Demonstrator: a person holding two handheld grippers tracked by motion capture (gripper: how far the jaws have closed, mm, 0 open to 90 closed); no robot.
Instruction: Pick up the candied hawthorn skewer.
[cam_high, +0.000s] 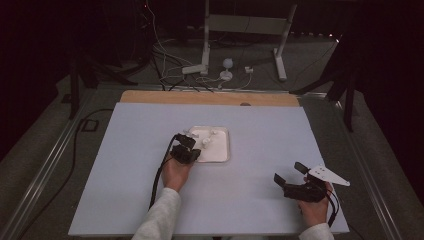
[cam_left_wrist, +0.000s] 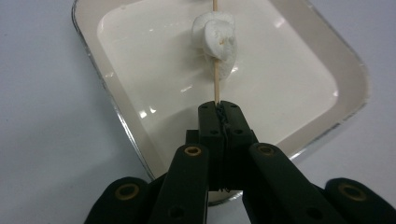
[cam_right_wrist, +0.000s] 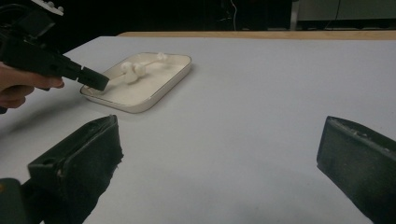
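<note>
White marshmallows (cam_left_wrist: 215, 38) sit threaded on a thin wooden skewer (cam_left_wrist: 216, 86), and the left gripper (cam_left_wrist: 218, 109) has its fingers clamped tight on the skewer's near end. Holding it by the bare end, well short of the soft pieces, lets the stick be lifted or steered without squashing them. The skewer runs out over the shallow white tray (cam_left_wrist: 322, 119), low above or resting on its floor; which of the two I cannot tell. In the right gripper view another small white lump (cam_right_wrist: 161, 56) sits farther along the same stick, toward the tray's far end.

The right gripper (cam_high: 290, 176) waits well apart, near the right front of the surface (cam_high: 280, 130), fingers spread wide with nothing between them, probably kept clear until a second hold is wanted.

The tray's raised rim is the only edge to mind: a level pull toward the person would drag the skewer across it, so a slight lift first seems wiser. All round the tray the pale surface lies bare, giving free room on every side, and the wooden strip (cam_high: 210, 97) at the far edge is well away.
</note>
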